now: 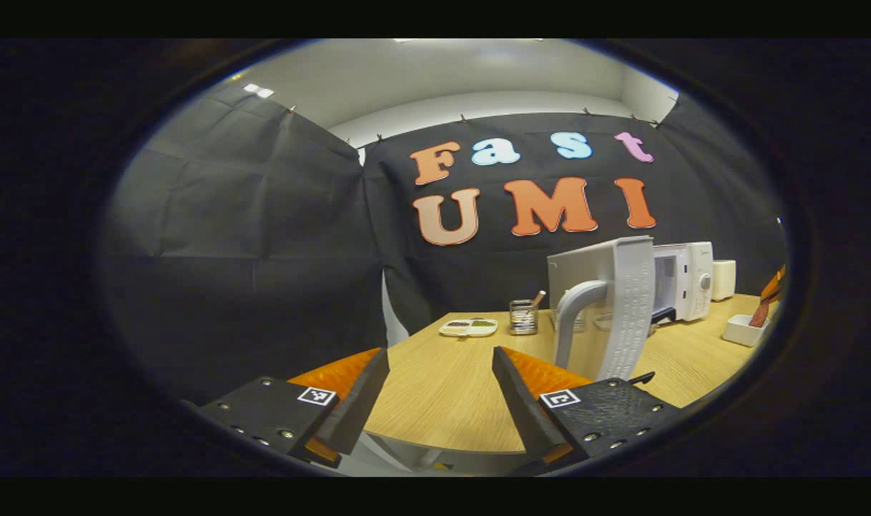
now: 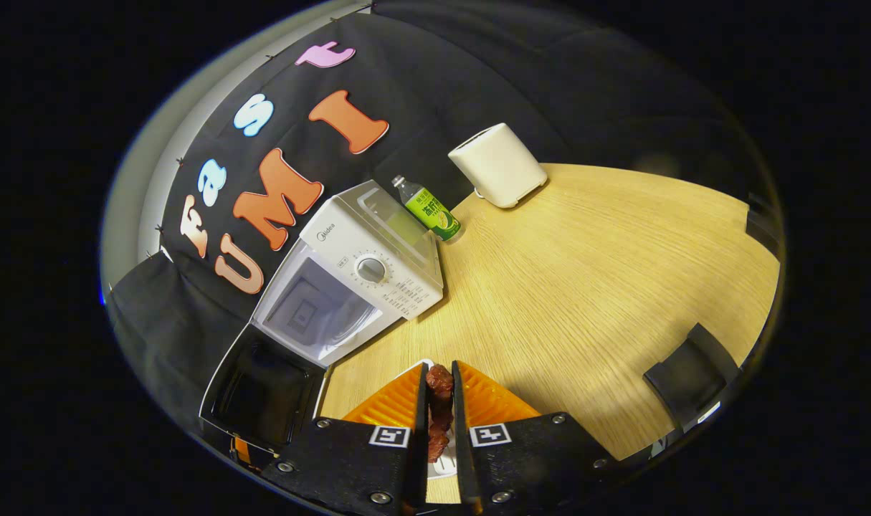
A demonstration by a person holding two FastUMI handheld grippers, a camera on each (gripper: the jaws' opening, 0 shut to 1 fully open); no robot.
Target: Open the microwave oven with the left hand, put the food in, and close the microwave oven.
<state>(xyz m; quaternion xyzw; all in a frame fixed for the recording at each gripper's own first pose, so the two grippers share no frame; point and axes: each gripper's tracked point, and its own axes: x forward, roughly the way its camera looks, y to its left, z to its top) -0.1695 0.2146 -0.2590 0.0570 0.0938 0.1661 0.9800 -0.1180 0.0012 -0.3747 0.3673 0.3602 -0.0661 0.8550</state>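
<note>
Food: dark reddish-brown lumpy meat piece (image 2: 439, 408), pinched between right gripper (image 2: 439, 390) fingers, above wooden table (image 2: 586, 287), near microwave.
Handling: likely light, soft, maybe greasy; firm pinch across its middle, without crushing.
Microwave: white boxy microwave oven (image 2: 363, 276), door (image 1: 625, 308) swung wide with curved grey handle (image 1: 575, 315) outward; cavity (image 2: 313, 308) looks bare.
Left gripper: fingers (image 1: 363, 401) spread wide, gripping nothing, back from door.
Containers: small white square dish (image 1: 745, 330) near right gripper (image 1: 768, 301); white divided tray (image 1: 468, 327) with red and green bits; wire cup (image 1: 523, 317) with utensils.
Stage: door open, food not yet inside.
</note>
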